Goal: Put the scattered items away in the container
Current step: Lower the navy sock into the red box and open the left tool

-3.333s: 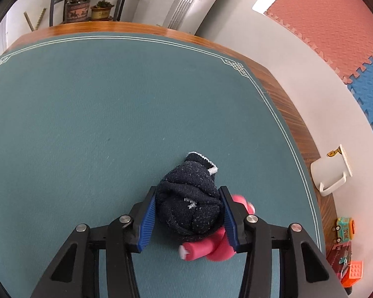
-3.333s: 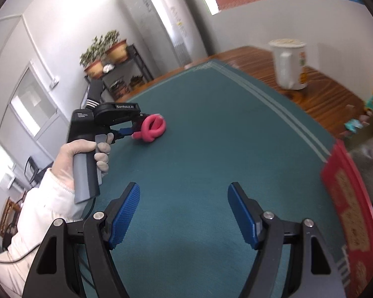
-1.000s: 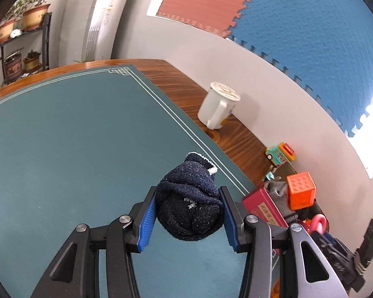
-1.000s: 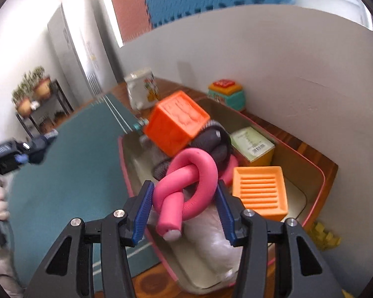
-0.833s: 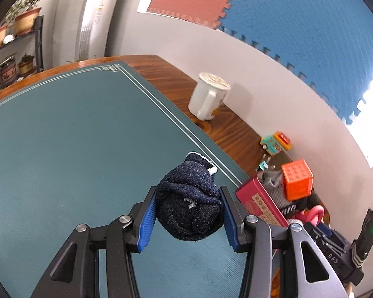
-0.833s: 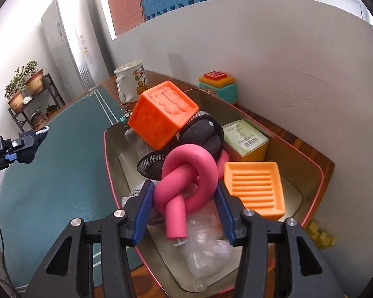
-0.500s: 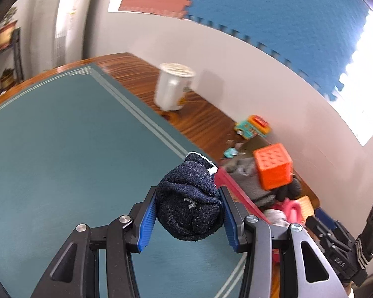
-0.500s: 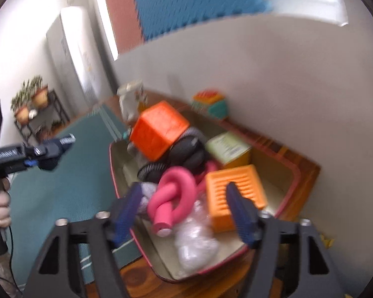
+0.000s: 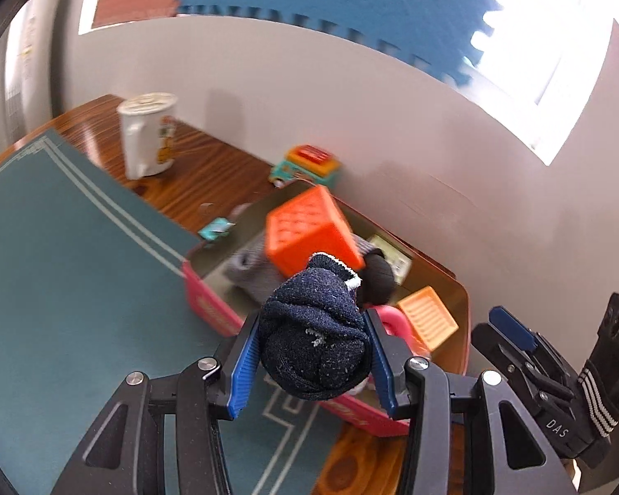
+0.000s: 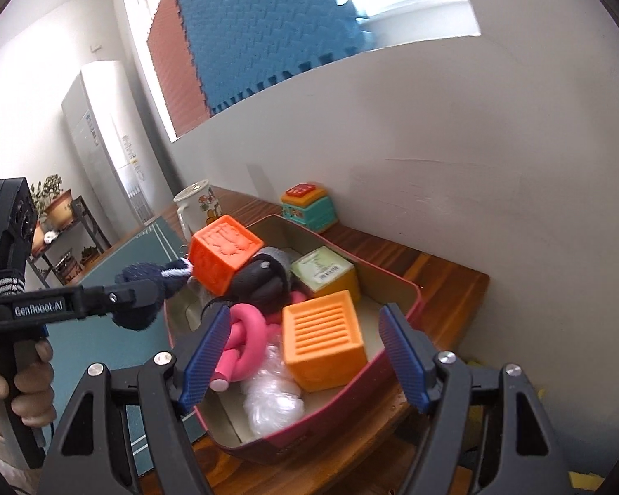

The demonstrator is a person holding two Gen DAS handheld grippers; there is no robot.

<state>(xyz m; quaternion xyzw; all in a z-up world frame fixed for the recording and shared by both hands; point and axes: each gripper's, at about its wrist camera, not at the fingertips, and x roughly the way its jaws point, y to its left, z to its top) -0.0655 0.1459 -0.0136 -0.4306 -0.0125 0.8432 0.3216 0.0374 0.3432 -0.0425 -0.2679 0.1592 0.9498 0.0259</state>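
Container (image 10: 396, 284) at the table's wall-side edge already holds blocks and the pink knot (image 10: 243, 340), my right gripper (image 10: 303, 357) stands open and empty above it, my left gripper (image 9: 309, 365) clamps the navy sock (image 9: 313, 340) over its near rim, undropped.
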